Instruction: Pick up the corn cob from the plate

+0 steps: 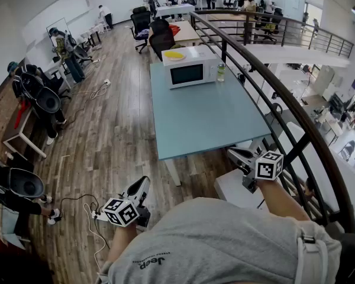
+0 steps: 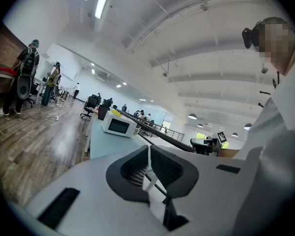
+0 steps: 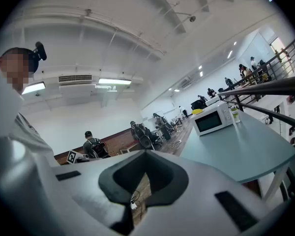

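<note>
A yellow plate [image 1: 174, 55] lies on top of a white microwave [image 1: 190, 67] at the far end of a teal table [image 1: 207, 117]. I cannot make out a corn cob on it from here. Both grippers hang close to my body, well short of the table. My left gripper [image 1: 143, 183] is over the wooden floor, jaws together with nothing between them. My right gripper [image 1: 235, 154] is near the table's near right corner, also shut and empty. The microwave [image 2: 119, 126] and plate [image 2: 115, 113] show far ahead in the left gripper view, and the microwave [image 3: 214, 118] in the right gripper view.
A small bottle [image 1: 220, 71] stands right of the microwave. A dark curved railing [image 1: 272, 93] runs along the table's right side. A power strip with cables [image 1: 89, 213] lies on the floor by my left gripper. Office chairs [image 1: 161, 37] and people are beyond the table.
</note>
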{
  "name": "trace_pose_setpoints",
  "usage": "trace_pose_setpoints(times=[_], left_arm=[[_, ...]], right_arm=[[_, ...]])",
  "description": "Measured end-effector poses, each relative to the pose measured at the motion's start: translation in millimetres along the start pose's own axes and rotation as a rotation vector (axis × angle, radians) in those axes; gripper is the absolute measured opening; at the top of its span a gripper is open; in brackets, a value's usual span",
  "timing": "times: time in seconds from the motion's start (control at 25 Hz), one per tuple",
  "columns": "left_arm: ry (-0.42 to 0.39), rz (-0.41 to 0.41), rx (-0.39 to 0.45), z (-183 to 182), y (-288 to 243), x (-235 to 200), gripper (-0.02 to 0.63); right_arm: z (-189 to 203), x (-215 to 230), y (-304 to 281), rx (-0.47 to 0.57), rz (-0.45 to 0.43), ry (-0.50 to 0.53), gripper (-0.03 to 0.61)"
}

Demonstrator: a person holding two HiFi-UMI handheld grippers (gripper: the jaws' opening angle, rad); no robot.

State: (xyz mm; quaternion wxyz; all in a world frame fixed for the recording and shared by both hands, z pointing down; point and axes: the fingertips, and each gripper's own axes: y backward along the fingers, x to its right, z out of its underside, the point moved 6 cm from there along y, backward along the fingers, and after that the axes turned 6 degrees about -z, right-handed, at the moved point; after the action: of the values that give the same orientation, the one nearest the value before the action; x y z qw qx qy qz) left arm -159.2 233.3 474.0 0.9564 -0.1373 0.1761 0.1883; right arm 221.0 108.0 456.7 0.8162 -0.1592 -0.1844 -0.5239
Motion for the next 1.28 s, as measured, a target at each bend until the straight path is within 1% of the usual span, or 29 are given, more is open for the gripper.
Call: trace_pose_setpoints(times=[0.28,0.6,0.76,1.04,1.28], left_arm=[[-0.009,0.009,-0.003,0.6,-21.1,20.3,0.032],[-0.014,-0.002,0.003,3.3,-42.0,46.0,0.032],[-0.018,-0.006,-0.005,7.6,-56.9,63.4,0.032],[-0.021,-0.001,-0.015,14.4,-85.3,97.1,0.032],[-0.011,0.013,-0.030,25.2,-106.1,122.4,0.032]], right_arm=[[-10.2,15.9,18.7,0.002,-0.002,0.008,0.014],[-19.9,40.0,40.9,0.003,0.021,-0.004,0.015],[-22.3,53.3,56.9,-0.001,0.012,-0.006,0.015],[-25.1,78.6,89.6,-0.035,0.047,0.019,0.015],[-26.5,92.6,112.5,-0.054,0.048,0.013,0.015]])
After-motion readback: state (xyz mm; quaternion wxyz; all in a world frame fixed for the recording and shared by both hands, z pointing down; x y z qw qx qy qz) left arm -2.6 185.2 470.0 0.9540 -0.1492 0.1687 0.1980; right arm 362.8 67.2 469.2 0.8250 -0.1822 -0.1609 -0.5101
